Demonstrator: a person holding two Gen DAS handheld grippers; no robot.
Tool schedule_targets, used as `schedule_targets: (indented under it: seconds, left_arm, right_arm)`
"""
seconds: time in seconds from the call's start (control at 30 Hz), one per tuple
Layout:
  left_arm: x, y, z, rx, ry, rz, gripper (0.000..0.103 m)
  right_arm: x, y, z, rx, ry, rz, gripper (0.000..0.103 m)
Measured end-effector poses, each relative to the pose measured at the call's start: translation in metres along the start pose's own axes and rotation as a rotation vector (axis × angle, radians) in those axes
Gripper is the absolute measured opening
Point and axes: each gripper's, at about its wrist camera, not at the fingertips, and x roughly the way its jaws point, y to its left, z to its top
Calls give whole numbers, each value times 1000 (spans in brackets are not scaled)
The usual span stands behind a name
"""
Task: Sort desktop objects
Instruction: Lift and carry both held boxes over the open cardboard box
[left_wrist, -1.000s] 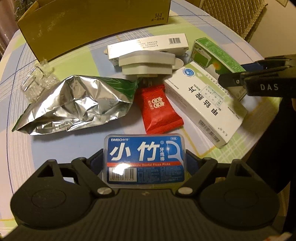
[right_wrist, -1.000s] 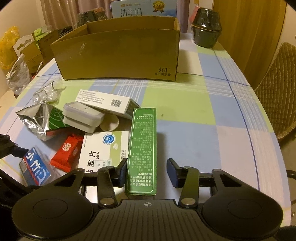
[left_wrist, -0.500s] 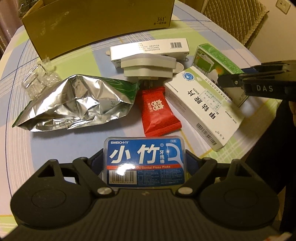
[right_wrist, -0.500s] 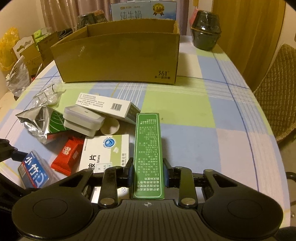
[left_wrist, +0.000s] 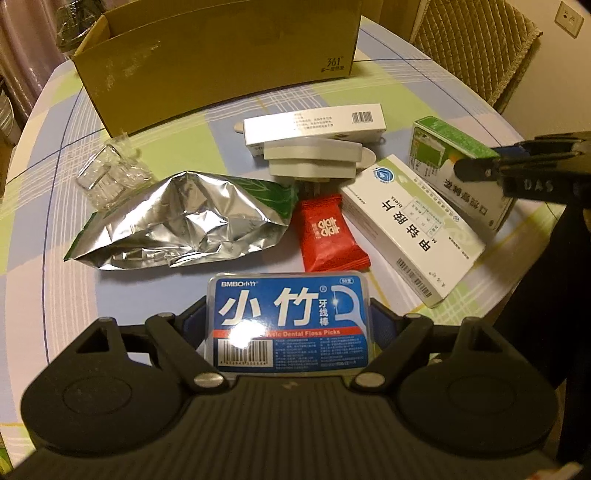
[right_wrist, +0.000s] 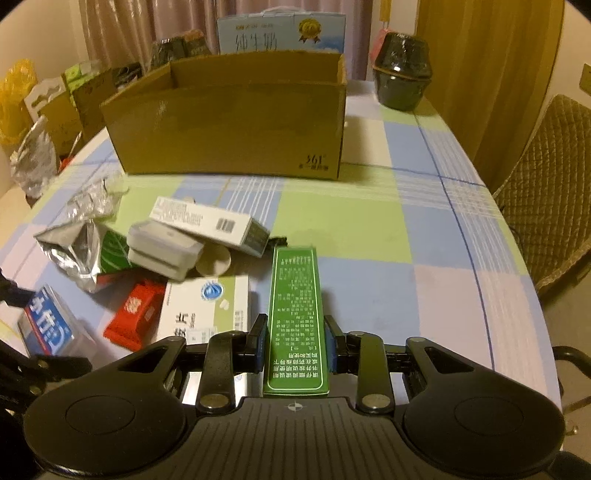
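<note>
Now we are holding two things at once, one in each claw. Our left gripper is pinching the blue floss pick box by its two long sides, so the label is facing up and the flat box is not sliding. Our right gripper has just been closing its jaws, and they are now pressing on the narrow sides of the green box, which is pointing forward toward the cardboard box at the far side of the table. We are judging that this open carton is the place for sorted things. The foil bag, the red packet and the white medicine box are lying near together, waiting
</note>
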Motion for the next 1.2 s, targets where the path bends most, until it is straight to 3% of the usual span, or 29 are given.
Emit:
schedule_targets:
  seconds: [0.5,0.93,1.2]
  left_arm:
    - [1,1,6,-10,-9,-8,83]
    - [-24,4,16,-11,-55,18,83]
    - [-53,9,37,-18,-113,34,83]
  right_arm:
    - [35,-1,3,-19,64,-9,27]
    - [-12,-2,18,-4,-46,-13,27]
    - [-41,6,44,-13,-101,16,27]
